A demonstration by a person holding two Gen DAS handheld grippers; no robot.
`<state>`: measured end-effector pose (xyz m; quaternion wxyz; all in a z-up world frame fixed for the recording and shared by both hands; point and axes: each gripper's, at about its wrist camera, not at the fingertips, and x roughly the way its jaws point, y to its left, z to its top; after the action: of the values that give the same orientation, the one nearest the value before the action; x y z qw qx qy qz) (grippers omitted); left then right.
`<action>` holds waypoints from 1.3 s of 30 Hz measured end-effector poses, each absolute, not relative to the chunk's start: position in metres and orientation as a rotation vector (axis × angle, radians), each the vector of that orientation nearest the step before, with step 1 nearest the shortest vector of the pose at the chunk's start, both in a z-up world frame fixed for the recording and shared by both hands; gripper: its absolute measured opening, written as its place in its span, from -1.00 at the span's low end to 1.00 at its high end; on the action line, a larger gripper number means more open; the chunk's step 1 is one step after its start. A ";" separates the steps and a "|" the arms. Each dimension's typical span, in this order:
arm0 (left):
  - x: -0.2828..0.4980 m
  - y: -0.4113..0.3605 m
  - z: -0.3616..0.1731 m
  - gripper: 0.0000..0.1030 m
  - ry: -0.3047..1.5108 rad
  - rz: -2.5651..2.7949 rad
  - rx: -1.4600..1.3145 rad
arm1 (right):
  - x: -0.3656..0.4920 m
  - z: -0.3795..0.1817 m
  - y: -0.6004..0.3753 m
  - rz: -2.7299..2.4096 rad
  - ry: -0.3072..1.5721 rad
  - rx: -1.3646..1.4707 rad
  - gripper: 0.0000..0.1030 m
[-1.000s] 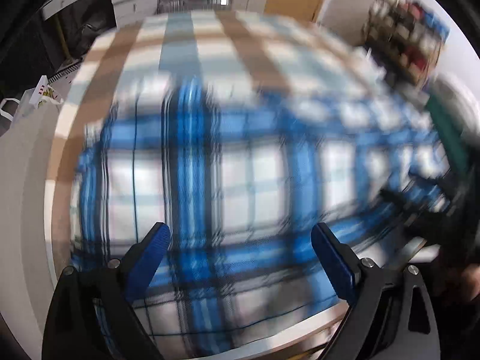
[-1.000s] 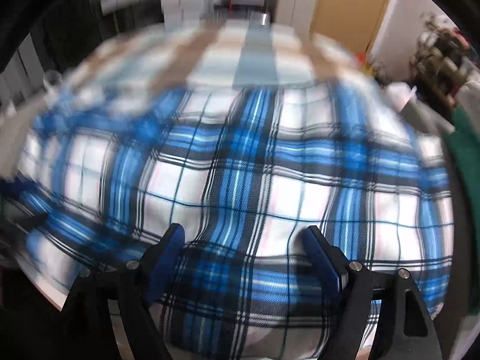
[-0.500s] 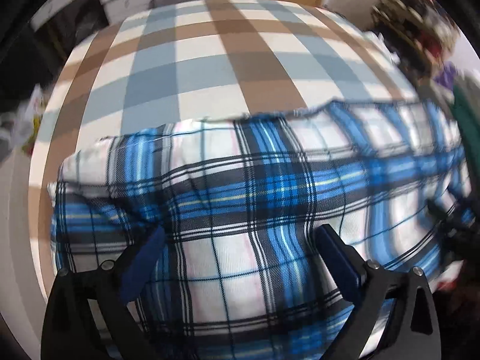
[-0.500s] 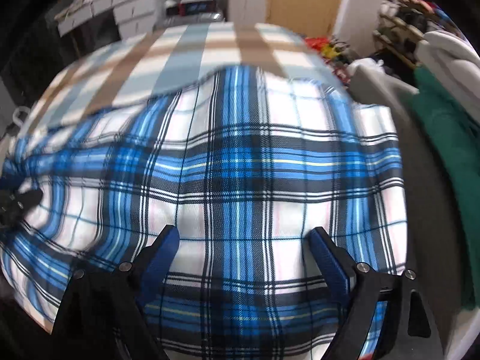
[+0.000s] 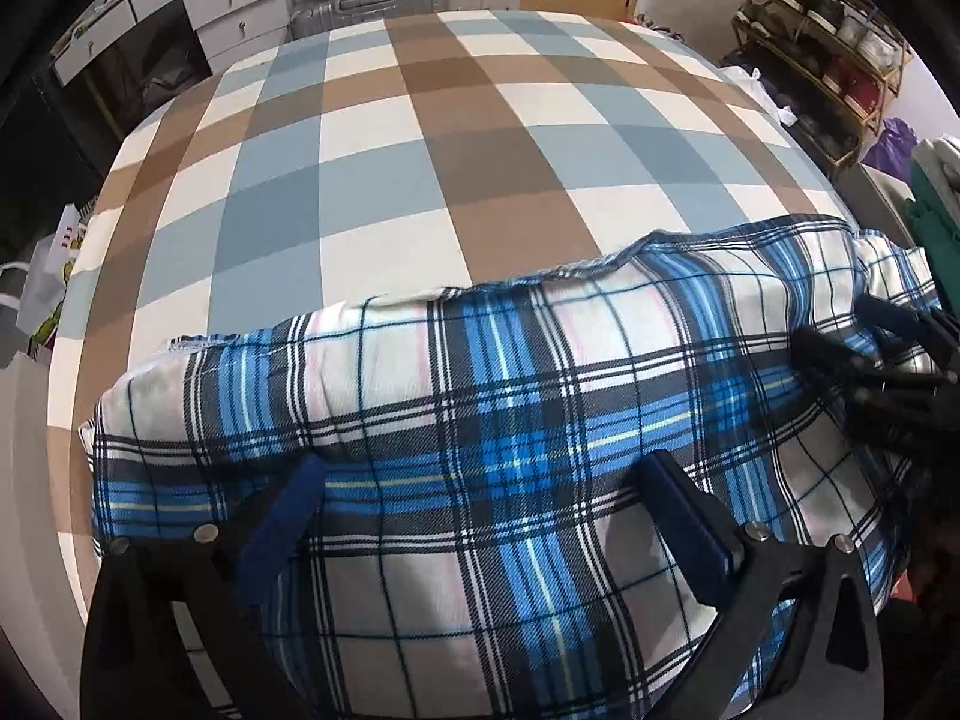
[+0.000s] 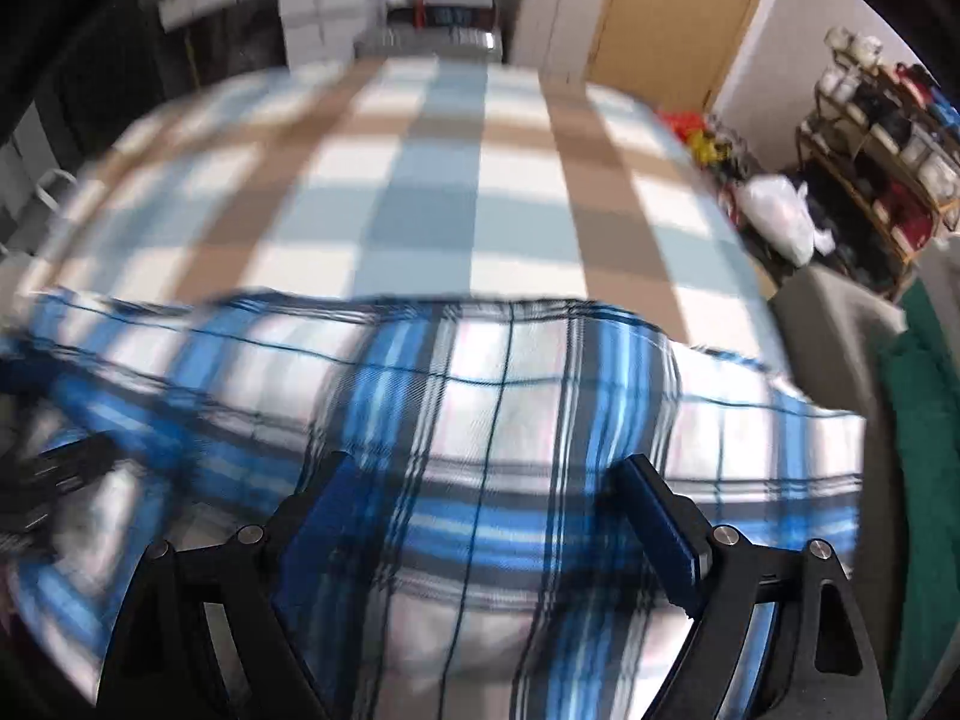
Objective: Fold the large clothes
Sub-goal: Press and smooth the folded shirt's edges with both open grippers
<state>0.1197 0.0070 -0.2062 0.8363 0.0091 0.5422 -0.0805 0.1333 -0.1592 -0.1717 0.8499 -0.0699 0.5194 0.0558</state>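
Left wrist view: my left claw (image 5: 486, 516) has just been opening and gapes over the shirt (image 5: 510, 396), folded on the bed (image 5: 384, 156). My right claw (image 6: 480, 516), also just opening, holds nothing. The cloth looks light, limp and prone to slide; I'd pinch the far hem (image 5: 576, 267) near its corners.

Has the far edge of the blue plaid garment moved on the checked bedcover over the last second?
Yes. In the left wrist view the blue plaid garment's far edge now lies nearer the camera, baring more of the checked bedcover.
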 end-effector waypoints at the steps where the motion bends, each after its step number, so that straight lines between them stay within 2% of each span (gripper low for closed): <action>1: 0.122 0.012 -0.207 0.97 1.144 -0.180 0.008 | 0.132 -0.173 -0.165 0.128 1.103 -0.114 0.77; 2: 0.114 0.016 -0.201 0.97 1.139 -0.190 -0.007 | 0.127 -0.171 -0.170 0.129 1.102 -0.098 0.72; 3: 0.099 0.021 -0.194 0.97 1.134 -0.201 -0.022 | 0.115 -0.162 -0.177 0.124 1.065 -0.075 0.51; 4: 0.084 0.026 -0.185 0.97 1.119 -0.218 -0.043 | 0.102 -0.152 -0.182 0.120 1.031 -0.058 0.43; 8: 0.044 0.018 -0.176 0.97 1.087 -0.234 -0.029 | 0.043 -0.132 -0.182 0.232 1.028 -0.039 0.46; 11: 0.042 0.013 -0.203 0.97 1.138 -0.195 0.030 | 0.000 -0.129 -0.162 0.329 1.017 -0.097 0.46; 13: 0.048 0.018 -0.224 0.98 1.183 -0.176 0.020 | -0.017 -0.135 -0.142 0.303 1.002 -0.233 0.46; 16: 0.051 0.024 -0.230 0.98 1.166 -0.174 0.021 | -0.009 -0.164 -0.120 0.289 1.105 -0.410 0.51; 19: 0.051 0.025 -0.230 0.98 1.132 -0.179 0.018 | 0.001 -0.159 -0.116 0.300 1.140 -0.465 0.53; 24: 0.055 0.034 -0.228 0.98 1.117 -0.206 -0.014 | 0.011 -0.135 -0.140 0.295 1.128 -0.350 0.54; 28: 0.058 0.031 -0.231 0.98 1.122 -0.199 -0.001 | 0.015 -0.167 -0.158 0.225 1.200 -0.455 0.55; 31: 0.055 0.032 -0.227 0.98 1.126 -0.199 -0.018 | 0.020 -0.159 -0.175 0.245 1.197 -0.400 0.52; 35: 0.040 0.028 -0.209 0.98 1.088 -0.280 -0.092 | 0.017 -0.137 -0.207 0.202 1.112 -0.340 0.52; 39: 0.041 0.008 -0.210 0.98 1.072 -0.272 0.011 | 0.017 -0.176 -0.225 0.145 1.194 -0.418 0.52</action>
<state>0.0411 0.0083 -0.2097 0.8508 0.0050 0.5093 -0.1292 0.0173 -0.2249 -0.1761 0.8040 -0.1953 0.5575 0.0676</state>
